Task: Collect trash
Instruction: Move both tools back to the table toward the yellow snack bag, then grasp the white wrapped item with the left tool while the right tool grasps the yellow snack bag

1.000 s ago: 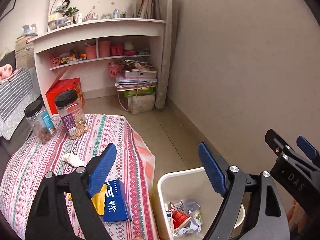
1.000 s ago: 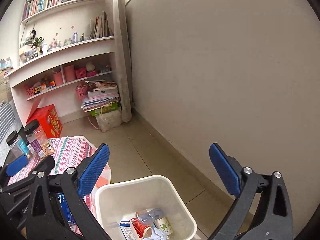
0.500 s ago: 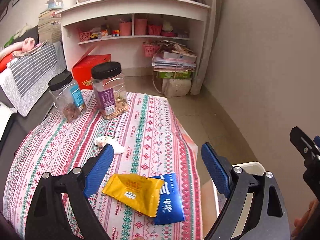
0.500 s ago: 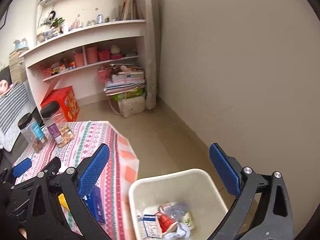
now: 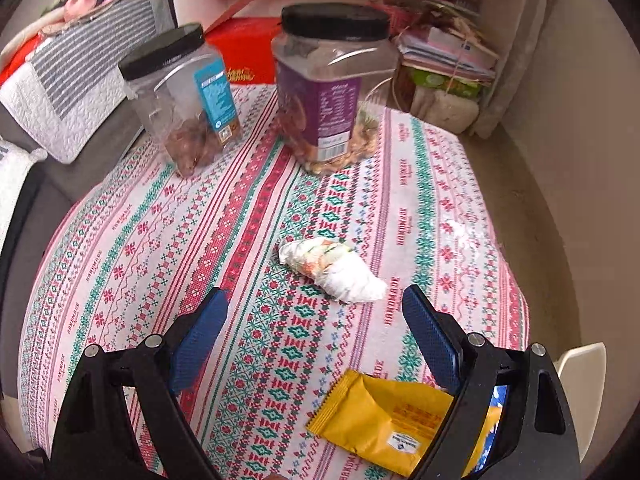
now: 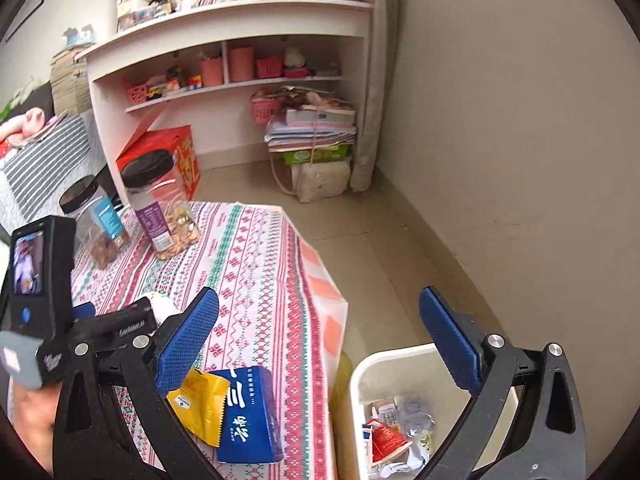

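Note:
A crumpled white wrapper (image 5: 332, 266) lies on the patterned tablecloth (image 5: 200, 240), just beyond my left gripper (image 5: 316, 338), which is open and empty above the table. A yellow packet (image 5: 384, 420) lies on a blue packet (image 6: 248, 416) at the table's near edge, under the left gripper's right finger. My right gripper (image 6: 320, 340) is open and empty, over the gap between the table and the white bin (image 6: 400, 364). The bin holds several pieces of trash (image 6: 392, 436). The left gripper's body (image 6: 40, 312) shows in the right wrist view.
Two clear jars with black lids, one blue-labelled (image 5: 184, 96) and one purple-labelled (image 5: 328, 84), stand at the table's far side. A sofa with a striped cushion (image 5: 72, 68) is at the left. A shelf unit (image 6: 240, 64), red box (image 6: 168, 156) and stacked papers (image 6: 316, 132) lie beyond.
My left gripper has swung left from the bin and moved down over the table, close to the white wrapper. My right gripper has turned slightly left, bringing the table into view.

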